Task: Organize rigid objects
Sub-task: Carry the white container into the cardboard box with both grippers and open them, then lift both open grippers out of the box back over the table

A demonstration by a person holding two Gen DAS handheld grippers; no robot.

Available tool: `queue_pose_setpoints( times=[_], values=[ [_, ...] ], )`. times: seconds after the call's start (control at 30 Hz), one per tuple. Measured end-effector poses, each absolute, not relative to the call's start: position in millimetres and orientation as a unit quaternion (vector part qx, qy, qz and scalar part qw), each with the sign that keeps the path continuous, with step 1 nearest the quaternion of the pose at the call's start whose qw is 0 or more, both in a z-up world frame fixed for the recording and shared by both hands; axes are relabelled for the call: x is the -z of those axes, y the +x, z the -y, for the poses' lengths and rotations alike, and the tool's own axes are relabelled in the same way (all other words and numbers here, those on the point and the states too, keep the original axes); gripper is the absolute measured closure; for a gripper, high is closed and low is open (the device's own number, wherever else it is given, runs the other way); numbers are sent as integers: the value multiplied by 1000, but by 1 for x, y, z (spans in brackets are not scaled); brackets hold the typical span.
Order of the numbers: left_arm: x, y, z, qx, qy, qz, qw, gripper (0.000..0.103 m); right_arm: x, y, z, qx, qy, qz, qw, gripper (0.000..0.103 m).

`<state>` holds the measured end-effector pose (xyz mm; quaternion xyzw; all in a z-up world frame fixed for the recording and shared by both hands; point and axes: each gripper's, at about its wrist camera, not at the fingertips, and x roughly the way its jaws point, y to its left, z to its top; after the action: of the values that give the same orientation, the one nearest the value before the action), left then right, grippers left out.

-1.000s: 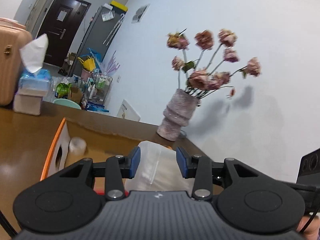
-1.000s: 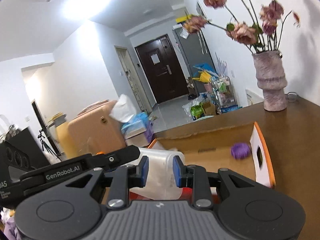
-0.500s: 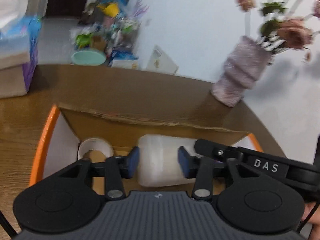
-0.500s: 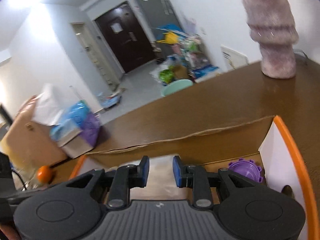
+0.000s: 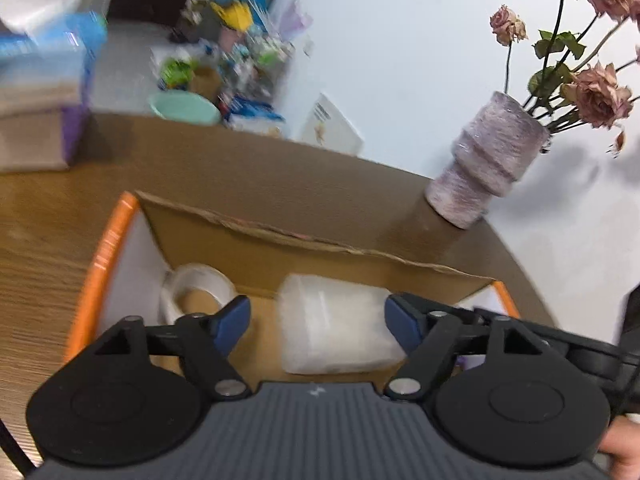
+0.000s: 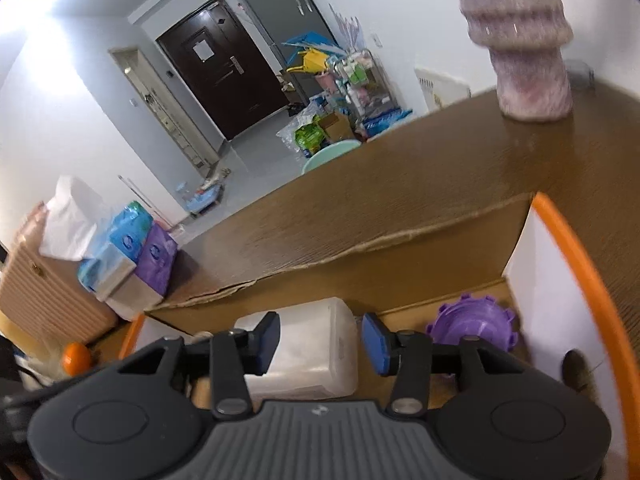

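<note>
One cardboard box [image 5: 328, 258] with orange-edged flaps sits on the brown wooden surface [image 5: 40, 248], its torn far wall toward the surface's back edge. Inside it lie three things. A translucent plastic container [image 5: 336, 324] rests on its side in the middle of the box floor. A roll of white tape [image 5: 196, 292] stands tilted in the box's left corner, against the white side flap. A purple ridged lid [image 6: 472, 326] lies near the right wall, just beside the container but apart from it.

The left gripper [image 5: 318, 326] hovers over the near side of the box with its fingers [image 5: 232, 322] spread wide — the container lies between them, touched by neither. The right gripper [image 6: 320, 338] is likewise open, one blue pad in front of the container's end, the other in the gap between container and purple lid; whether that first pad touches cannot be told.

Outside the box, one ribbed pinkish vase [image 5: 488, 168] of dried roses stands near the surface's far right corner. Two tissue packs [image 6: 132, 252] — one blue, one purple — sit stacked at the far left edge, and one orange ball [image 6: 76, 358] shows beyond the box's left flap.
</note>
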<state>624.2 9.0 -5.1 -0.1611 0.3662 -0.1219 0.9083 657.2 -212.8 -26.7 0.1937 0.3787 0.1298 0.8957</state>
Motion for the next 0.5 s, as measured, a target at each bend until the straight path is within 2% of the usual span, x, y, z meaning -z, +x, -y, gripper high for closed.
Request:
queue_pose_setpoints(
  times=[0.1, 0.17, 0.37, 0.5],
  values=[
    [-14, 612, -12, 105, -128, -373, 913, 24, 9, 646, 209, -121, 138, -373, 909, 53],
    [-29, 601, -21, 89, -122, -377, 914, 21, -7, 638, 215, -125, 126, -375, 910, 45],
    [-78, 550, -41, 48, -83, -373, 923, 15, -60, 594, 250, -107, 101, -368, 918, 38],
    [-111, 507, -45, 63, -58, -354, 931, 4, -94, 554, 272, -96, 101, -348, 927, 31]
  ],
)
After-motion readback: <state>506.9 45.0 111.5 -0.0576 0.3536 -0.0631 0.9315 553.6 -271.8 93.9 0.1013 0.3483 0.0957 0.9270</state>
